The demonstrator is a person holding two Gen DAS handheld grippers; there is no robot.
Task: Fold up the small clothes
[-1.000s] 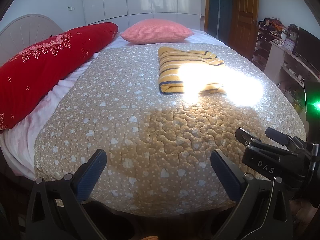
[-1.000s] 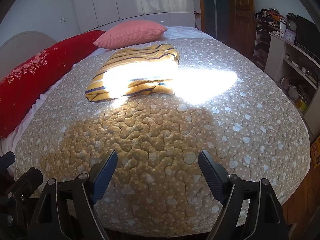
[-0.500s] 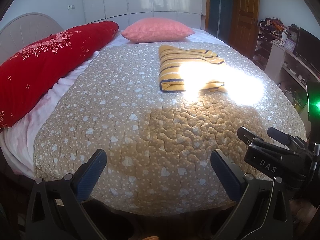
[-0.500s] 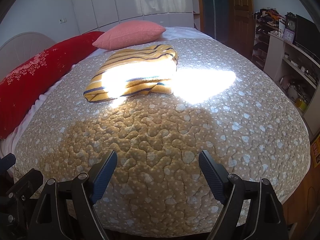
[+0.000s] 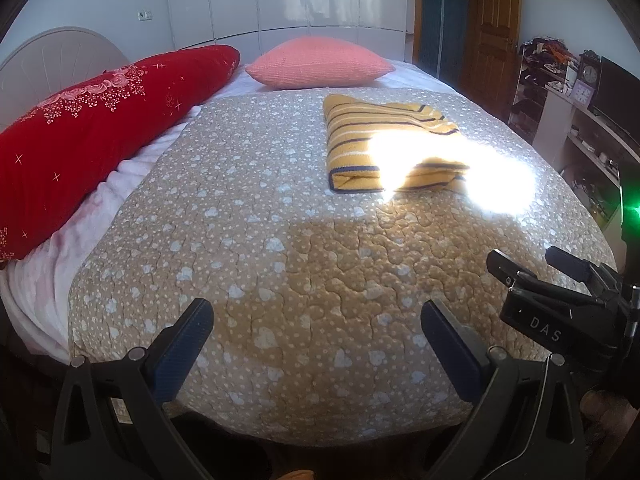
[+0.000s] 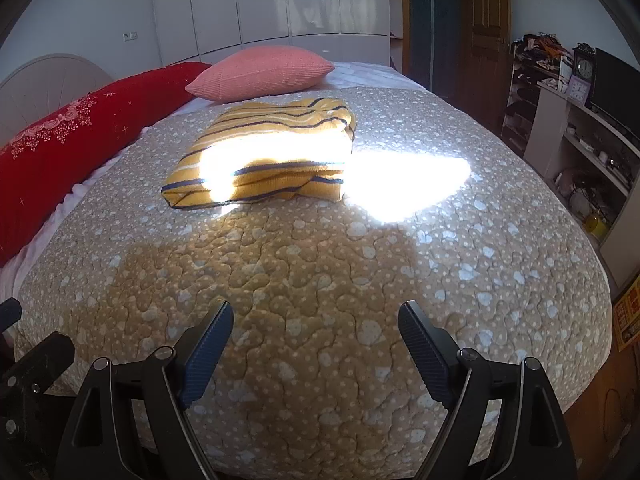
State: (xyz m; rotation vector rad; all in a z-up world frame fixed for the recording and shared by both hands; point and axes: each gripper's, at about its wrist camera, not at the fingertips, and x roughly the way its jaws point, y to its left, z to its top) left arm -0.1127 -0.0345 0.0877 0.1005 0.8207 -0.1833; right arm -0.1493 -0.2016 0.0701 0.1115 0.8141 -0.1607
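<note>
A yellow sweater with dark stripes (image 5: 372,140) (image 6: 276,152) lies folded flat on the bed's quilt, partly washed out by a patch of sunlight. My left gripper (image 5: 316,312) hangs open over the quilt's near edge, well short of the sweater, with nothing between its fingers. My right gripper (image 6: 316,316) is open too, empty, above the near part of the quilt and a good way in front of the sweater. In the left wrist view the right gripper's body (image 5: 560,304) shows at the right edge.
A beige quilt (image 5: 260,240) (image 6: 440,260) with white hearts covers the bed. A long red pillow (image 5: 80,128) lies along the left side, a pink pillow (image 5: 320,62) at the far end. Shelves with clocks and clutter (image 6: 580,112) stand to the right.
</note>
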